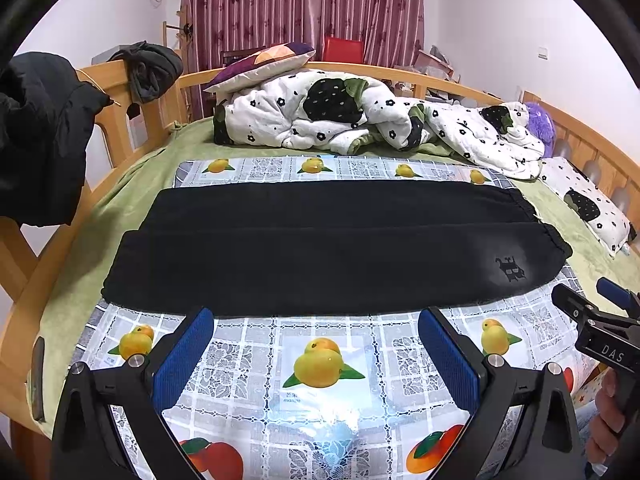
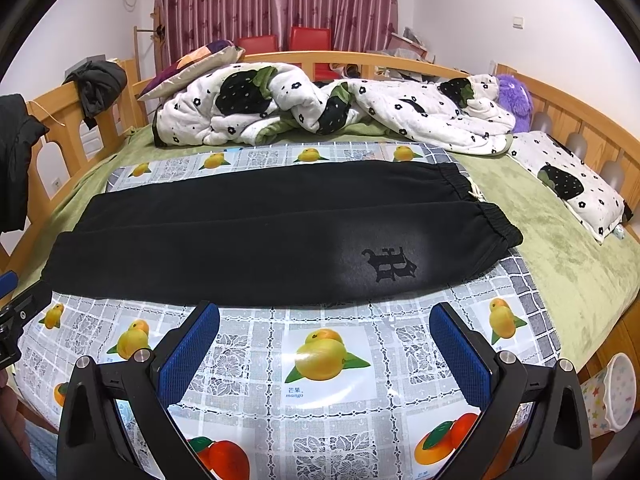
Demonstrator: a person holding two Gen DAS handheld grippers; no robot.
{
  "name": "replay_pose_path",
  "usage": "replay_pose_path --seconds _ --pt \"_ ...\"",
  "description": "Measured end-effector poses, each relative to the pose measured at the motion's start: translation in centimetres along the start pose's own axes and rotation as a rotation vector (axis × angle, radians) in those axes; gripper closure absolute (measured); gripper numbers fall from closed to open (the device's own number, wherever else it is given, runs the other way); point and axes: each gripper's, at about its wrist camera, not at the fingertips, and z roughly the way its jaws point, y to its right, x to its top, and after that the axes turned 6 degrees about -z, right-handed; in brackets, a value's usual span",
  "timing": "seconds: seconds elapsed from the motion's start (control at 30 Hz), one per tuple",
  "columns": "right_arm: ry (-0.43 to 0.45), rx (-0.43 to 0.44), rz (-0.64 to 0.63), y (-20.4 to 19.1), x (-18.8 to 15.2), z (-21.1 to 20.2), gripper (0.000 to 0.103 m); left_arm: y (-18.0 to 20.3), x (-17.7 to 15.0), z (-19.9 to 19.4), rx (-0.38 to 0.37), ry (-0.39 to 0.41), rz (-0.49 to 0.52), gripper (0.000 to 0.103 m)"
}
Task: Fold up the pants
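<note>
While the pants [image 1: 320,248] lie flat on the fruit-print cloth [image 1: 324,364] — legs side by side, no fold made — both the left gripper [image 1: 316,354] and right gripper [image 2: 324,350] hover wide open, empty, just short of them.

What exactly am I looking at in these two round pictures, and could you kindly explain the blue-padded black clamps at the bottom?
No robot here: a person holds a handheld two-finger gripper in each hand, each with a fisheye camera looking along its fingers. One picture comes from the left gripper, the other from the right gripper; the right gripper also shows at the edge of the left view. Both stand open and hold nothing.

Ahead lie long black sweatpants with an elastic waistband, flat and lengthwise, waistband to the right, on a fruit-printed plastic mat spread over a green bedsheet. Behind them sits a crumpled white quilt with black flowers. Folding has not yet begun.
</note>
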Motion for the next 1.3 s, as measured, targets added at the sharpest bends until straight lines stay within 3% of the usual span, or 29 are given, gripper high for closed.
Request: replay_pose_path --seconds 1.0,1.3 --pt "0.039 0.017 -0.018 -0.2 0.2 -0.7 0.0 0.1 0.1 -0.2 0.003 -0.001 0.014 0.0" --pt "0.119 0.038 -0.089 -0.2 2.4 -3.7 0.0 -0.3 3.8 -3.6 -0.019 0.014 -0.001 0.0"
